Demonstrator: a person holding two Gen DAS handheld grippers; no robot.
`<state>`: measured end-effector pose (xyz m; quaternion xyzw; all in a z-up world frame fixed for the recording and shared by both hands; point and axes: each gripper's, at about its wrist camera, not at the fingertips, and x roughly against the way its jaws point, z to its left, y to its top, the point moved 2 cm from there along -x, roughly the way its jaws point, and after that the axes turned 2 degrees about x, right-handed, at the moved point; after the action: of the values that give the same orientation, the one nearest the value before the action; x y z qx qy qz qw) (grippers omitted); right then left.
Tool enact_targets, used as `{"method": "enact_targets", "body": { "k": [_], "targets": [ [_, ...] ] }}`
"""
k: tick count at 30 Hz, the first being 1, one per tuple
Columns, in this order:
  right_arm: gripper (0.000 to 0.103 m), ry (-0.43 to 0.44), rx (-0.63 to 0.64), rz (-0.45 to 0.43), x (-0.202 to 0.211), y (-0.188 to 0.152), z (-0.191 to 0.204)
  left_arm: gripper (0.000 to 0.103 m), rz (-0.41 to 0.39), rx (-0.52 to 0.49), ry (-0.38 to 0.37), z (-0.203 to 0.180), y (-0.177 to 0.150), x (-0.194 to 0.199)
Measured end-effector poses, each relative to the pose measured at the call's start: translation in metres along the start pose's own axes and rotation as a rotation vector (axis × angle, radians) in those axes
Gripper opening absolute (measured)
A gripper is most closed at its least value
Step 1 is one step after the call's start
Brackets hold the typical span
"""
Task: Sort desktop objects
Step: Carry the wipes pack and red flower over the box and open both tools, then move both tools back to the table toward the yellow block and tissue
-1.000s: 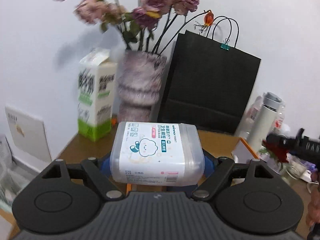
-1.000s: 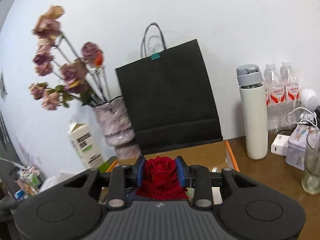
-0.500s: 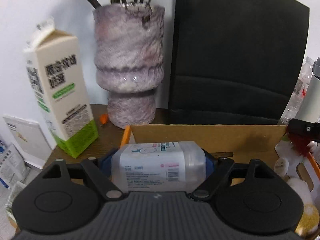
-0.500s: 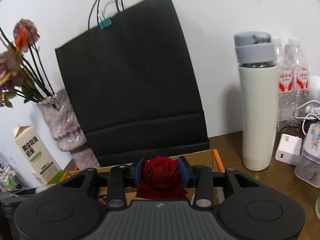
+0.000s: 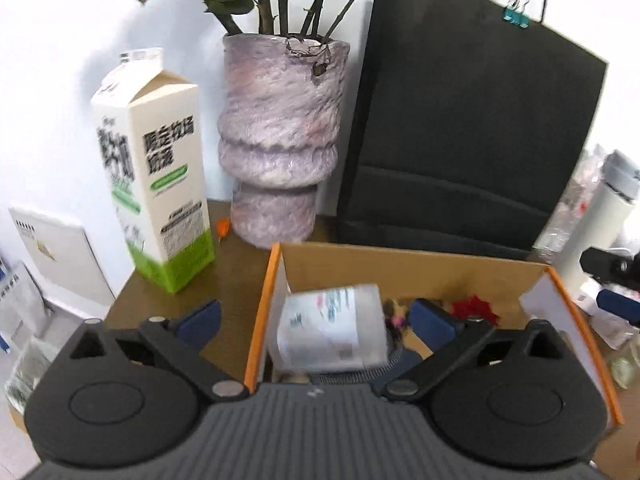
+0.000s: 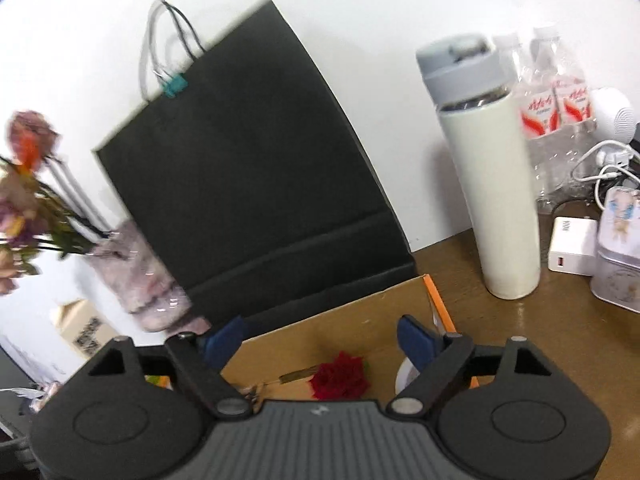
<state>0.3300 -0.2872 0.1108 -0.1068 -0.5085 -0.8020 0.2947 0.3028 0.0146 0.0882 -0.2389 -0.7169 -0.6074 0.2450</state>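
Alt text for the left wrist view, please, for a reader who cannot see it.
The left gripper, jaws just opened wide, hangs over an orange-edged cardboard box as a clear cotton-swab tub sits tilted in the box, free of the pads, near a red rose. Behind stand a milk carton, vase and black paper bag.

Each handheld unit is matte black plastic. The left gripper [image 5: 316, 316] and right gripper [image 6: 326, 334] share one build: a ribbed grey central housing bearing a small pale logo, flanked by two round black discs (each with a recessed circle). Angled black link arms pivot on silver screw heads and end in dark blue finger pads [image 5: 200, 318].
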Motion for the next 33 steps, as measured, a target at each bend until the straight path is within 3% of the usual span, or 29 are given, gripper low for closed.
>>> {"method": "enact_targets", "body": {
  "k": [2,5,7,13,16,19,22,24,25,28,33],
  "targets": [
    [0.091,-0.008,0.086,0.018,0.017,-0.006,0.008,0.103,-0.009,-0.049,0.004,-0.001,-0.008,0.015],
    [0.092,-0.071,0.227,0.055,0.033,-0.019,0.019,0.103,-0.018,-0.103,0.070,-0.003,-0.019,0.041],
    [0.092,-0.101,0.252,0.084,0.042,-0.028,0.024,0.103,-0.020,-0.103,0.073,-0.001,-0.026,0.057],
    [0.092,-0.061,0.307,0.121,0.083,-0.077,0.031,0.103,-0.014,-0.093,0.067,0.005,-0.074,0.092],
    [0.092,-0.049,0.357,0.140,0.099,-0.112,0.031,0.103,-0.005,-0.075,0.014,0.008,-0.110,0.099],
    [0.092,-0.021,0.394,0.136,0.114,-0.150,0.028,0.103,-0.061,-0.073,-0.079,0.013,-0.146,0.107],
    [0.092,0.004,0.438,0.075,0.133,-0.184,0.025,0.103,-0.074,0.027,-0.163,0.027,-0.181,0.105],
    [0.091,0.016,0.445,0.066,0.141,-0.199,0.022,0.103,0.006,0.050,-0.129,0.027,-0.191,0.100],
    [0.091,0.010,0.465,0.073,0.145,-0.205,0.024,0.103,-0.011,0.037,-0.151,0.026,-0.196,0.102],
    [0.091,0.023,0.478,0.047,0.153,-0.214,0.024,0.103,-0.047,-0.057,-0.101,0.016,-0.200,0.102],
    [0.089,0.013,0.488,0.069,0.147,-0.219,0.023,0.103,0.009,-0.074,-0.077,0.011,-0.205,0.091]
  ]
}}
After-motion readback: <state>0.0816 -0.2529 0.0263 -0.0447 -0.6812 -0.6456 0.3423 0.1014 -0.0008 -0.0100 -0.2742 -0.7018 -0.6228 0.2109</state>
